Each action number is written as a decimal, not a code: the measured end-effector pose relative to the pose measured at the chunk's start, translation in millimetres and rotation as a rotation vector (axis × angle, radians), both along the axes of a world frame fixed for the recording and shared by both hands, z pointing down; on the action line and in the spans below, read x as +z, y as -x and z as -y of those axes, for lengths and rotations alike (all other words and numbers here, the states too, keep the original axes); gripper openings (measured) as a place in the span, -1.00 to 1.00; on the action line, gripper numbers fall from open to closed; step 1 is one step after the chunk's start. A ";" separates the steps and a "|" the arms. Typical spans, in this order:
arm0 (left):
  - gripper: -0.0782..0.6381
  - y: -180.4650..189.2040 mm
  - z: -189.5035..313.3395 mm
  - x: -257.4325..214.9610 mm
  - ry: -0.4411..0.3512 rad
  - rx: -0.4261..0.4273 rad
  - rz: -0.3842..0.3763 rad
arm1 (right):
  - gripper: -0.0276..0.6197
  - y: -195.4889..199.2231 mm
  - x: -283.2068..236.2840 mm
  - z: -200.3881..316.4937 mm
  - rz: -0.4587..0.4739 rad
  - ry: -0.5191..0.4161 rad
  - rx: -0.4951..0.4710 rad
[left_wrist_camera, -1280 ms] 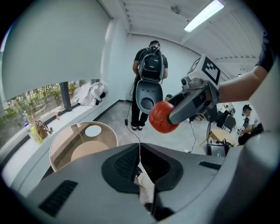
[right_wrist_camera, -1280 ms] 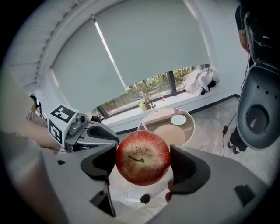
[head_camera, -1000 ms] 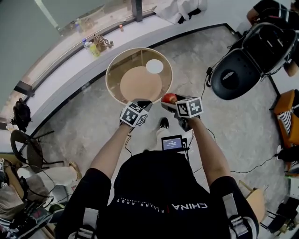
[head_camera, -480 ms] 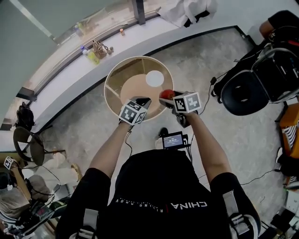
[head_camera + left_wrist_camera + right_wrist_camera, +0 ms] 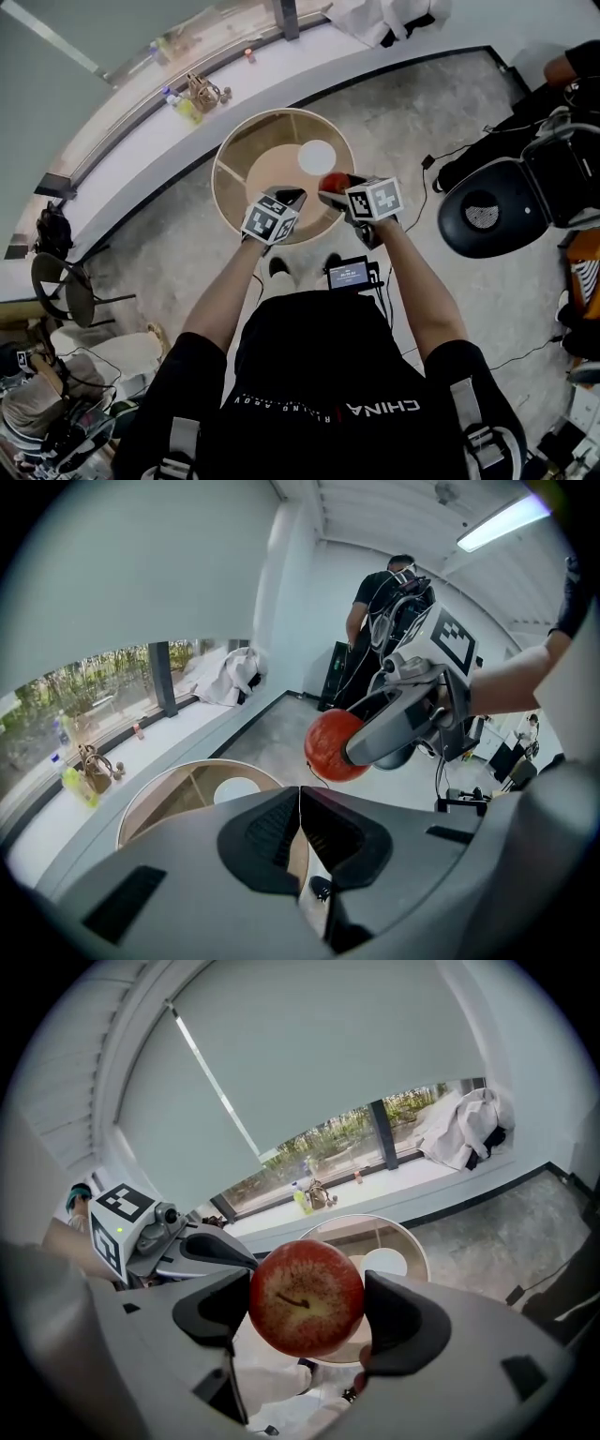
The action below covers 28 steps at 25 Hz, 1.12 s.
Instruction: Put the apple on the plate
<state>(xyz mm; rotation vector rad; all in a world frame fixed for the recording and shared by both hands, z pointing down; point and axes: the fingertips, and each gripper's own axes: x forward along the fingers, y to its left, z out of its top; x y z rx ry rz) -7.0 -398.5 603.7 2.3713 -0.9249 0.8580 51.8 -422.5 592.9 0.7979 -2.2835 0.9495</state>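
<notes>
Head view: round table [image 5: 267, 169] w/ plate [image 5: 317, 157]; apple [image 5: 334, 181] in right gripper [image 5: 330, 191], left gripper [image 5: 292, 197] closed

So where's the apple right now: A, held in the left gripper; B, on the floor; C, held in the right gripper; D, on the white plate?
C: the right gripper view shows the apple clamped between the jaws of the right gripper, while the plate sits bare.

One apple [image 5: 306, 1297], one white plate [image 5: 317, 157], one round table [image 5: 267, 161], one black office chair [image 5: 483, 208] and two grippers (namely the left gripper [image 5: 289, 198] and the right gripper [image 5: 330, 190]).
</notes>
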 end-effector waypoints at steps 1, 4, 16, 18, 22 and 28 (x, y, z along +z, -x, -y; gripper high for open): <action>-0.73 5.2 4.6 0.1 0.004 0.001 -0.002 | 0.23 3.9 -0.3 3.7 -0.006 0.001 0.008; -0.73 16.5 13.6 1.0 0.008 0.023 -0.006 | 0.23 11.7 -1.4 8.4 -0.024 -0.006 0.025; -0.73 34.9 26.7 12.4 0.030 0.032 -0.033 | 0.23 20.9 4.2 26.7 -0.056 0.009 0.058; -0.73 33.9 27.9 14.4 0.034 0.033 -0.031 | 0.23 20.3 6.4 27.9 -0.053 0.016 0.054; -0.73 31.8 35.0 16.8 0.035 0.035 -0.022 | 0.23 17.3 11.9 33.0 -0.051 0.033 0.052; -0.73 34.6 42.7 30.8 0.068 0.026 -0.017 | 0.23 17.3 38.0 45.3 -0.073 0.076 0.035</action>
